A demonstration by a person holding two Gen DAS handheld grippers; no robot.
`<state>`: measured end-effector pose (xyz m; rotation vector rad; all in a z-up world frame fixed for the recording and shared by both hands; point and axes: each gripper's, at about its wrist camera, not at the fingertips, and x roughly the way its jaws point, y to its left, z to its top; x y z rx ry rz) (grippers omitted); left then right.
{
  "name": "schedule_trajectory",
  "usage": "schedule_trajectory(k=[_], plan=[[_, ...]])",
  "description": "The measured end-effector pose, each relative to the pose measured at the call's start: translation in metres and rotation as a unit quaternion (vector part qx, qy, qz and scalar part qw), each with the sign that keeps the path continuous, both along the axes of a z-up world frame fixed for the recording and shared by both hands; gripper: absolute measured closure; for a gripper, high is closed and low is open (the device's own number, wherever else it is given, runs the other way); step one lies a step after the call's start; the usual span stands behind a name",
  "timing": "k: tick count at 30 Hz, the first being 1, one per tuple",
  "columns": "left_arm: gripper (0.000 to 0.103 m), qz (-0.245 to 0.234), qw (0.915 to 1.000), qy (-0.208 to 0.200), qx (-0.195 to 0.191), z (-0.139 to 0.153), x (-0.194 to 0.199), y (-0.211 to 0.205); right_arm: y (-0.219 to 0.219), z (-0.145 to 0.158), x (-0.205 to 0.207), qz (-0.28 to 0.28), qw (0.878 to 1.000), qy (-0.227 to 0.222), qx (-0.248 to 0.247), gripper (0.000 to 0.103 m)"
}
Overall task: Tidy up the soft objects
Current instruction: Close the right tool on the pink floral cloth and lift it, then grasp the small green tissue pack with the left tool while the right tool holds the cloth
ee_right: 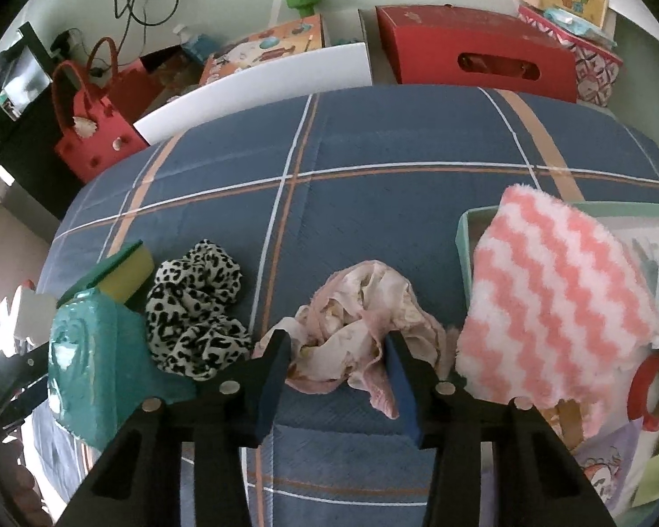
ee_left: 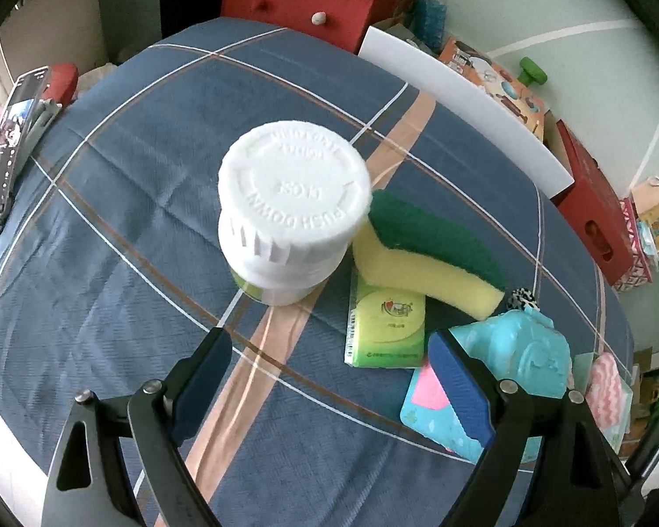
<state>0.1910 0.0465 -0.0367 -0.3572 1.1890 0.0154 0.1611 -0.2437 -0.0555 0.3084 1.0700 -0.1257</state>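
Observation:
In the right wrist view my right gripper (ee_right: 338, 342) is open, its jaws on either side of a crumpled pale pink scrunchie (ee_right: 360, 307) on the blue plaid cloth. A leopard-print scrunchie (ee_right: 195, 307) lies to its left, beside a teal soft pack (ee_right: 96, 364) and a yellow-green sponge (ee_right: 123, 276). A pink-and-white zigzag cloth (ee_right: 558, 303) hangs over a pale green tray (ee_right: 463, 237) at the right. In the left wrist view my left gripper (ee_left: 329, 360) is open and empty, below a white bottle (ee_left: 292, 202). The sponge (ee_left: 435, 254) and teal pack (ee_left: 518, 351) lie to its right.
A green tissue packet (ee_left: 384, 325) lies under the sponge. A white board (ee_left: 461, 101) rests at the table's far edge. Red boxes (ee_right: 474, 48), a red felt bag (ee_right: 92, 131) and toy boxes stand beyond the table. A phone (ee_left: 9, 136) sits at the left edge.

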Motion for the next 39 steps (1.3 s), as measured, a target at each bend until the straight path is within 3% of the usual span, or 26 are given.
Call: schedule_trajectory(k=[5,11,39], plan=[[0.012,-0.002,0.9999,0.005,-0.009,-0.005,0.004,-0.001,-0.002,-0.007,0.002,-0.004,1.0,0.007,0.002,0.06],[0.012,0.004,0.9997,0.005,-0.022,-0.009,0.007,0.0,-0.006,-0.009,-0.001,-0.007,1.0,0.012,0.009,0.075],[0.014,0.039,0.9964,0.032,-0.068,-0.044,0.026,0.003,-0.003,-0.012,-0.002,0.008,1.0,0.02,0.001,0.075]])
